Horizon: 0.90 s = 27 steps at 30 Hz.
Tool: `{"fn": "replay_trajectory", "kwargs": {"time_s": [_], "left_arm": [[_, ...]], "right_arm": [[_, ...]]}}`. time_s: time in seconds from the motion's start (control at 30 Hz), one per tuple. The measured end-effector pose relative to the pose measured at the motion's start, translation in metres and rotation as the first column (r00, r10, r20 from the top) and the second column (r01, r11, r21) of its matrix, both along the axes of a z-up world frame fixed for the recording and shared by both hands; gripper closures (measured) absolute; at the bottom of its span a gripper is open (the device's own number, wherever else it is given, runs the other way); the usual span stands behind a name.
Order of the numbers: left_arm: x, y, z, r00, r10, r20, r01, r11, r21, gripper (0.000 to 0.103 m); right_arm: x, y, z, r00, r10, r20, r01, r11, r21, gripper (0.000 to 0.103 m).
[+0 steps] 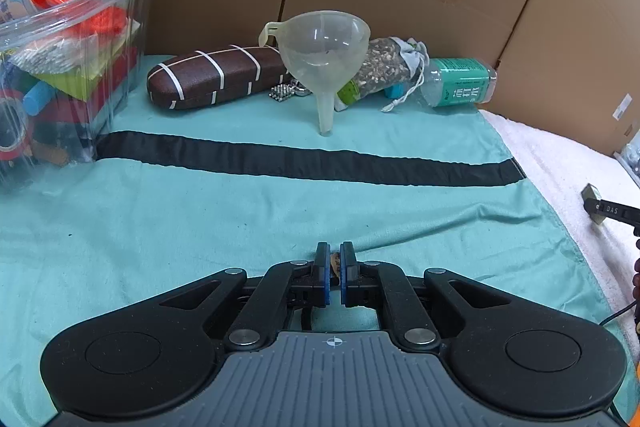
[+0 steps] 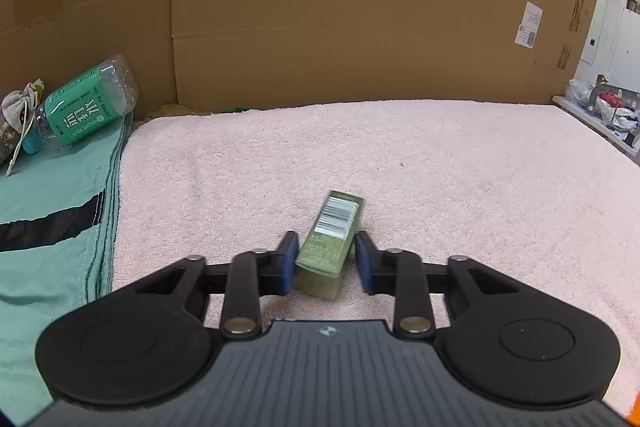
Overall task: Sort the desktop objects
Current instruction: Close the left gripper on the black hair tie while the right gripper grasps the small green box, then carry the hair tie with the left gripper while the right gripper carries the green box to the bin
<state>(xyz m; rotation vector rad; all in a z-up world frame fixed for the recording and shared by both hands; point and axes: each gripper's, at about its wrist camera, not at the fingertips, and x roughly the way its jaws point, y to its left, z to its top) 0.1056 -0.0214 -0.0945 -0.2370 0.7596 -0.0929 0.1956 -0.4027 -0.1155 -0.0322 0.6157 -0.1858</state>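
Cardboard walls [image 2: 320, 7] back the counter. On the pink towel [image 2: 440, 167], a green box [image 2: 330, 247] lies between the right gripper's [image 2: 326, 261] spread jaws; the left gripper's [image 1: 335, 273] jaws pinch a small tan item [image 1: 336, 263].

left gripper [image 1: 335, 269] fingers nearly closed; right gripper [image 2: 327, 261] fingers spread apart.

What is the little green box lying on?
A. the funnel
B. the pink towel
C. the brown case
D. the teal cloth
B: the green box lies on the pink towel, between the spread fingers of the right gripper; the teal cloth is off to the left.
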Motion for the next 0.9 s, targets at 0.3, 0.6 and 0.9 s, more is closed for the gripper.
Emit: {"fn": "replay_trajectory", "kwargs": {"time_s": [0.3, 0.6, 0.9], "left_arm": [[-0.015, 0.007, 0.009, 1.000, -0.003, 0.029, 0.003, 1.000, -0.002, 0.103], [-0.038, 0.013, 0.016, 0.998, -0.013, 0.056, 0.015, 1.000, -0.025, 0.103], [-0.057, 0.018, 0.015, 0.997, -0.052, 0.053, 0.054, 0.998, -0.038, 0.078]], "right_arm": [[-0.028, 0.017, 0.015, 0.997, 0.066, 0.030, -0.067, 0.997, 0.025, 0.078], [-0.079, 0.048, 0.038, 0.967, 0.243, 0.079, -0.252, 0.957, 0.141, 0.078], [-0.125, 0.126, 0.026, 0.861, 0.506, 0.055, -0.506, 0.838, 0.204, 0.078]]}}
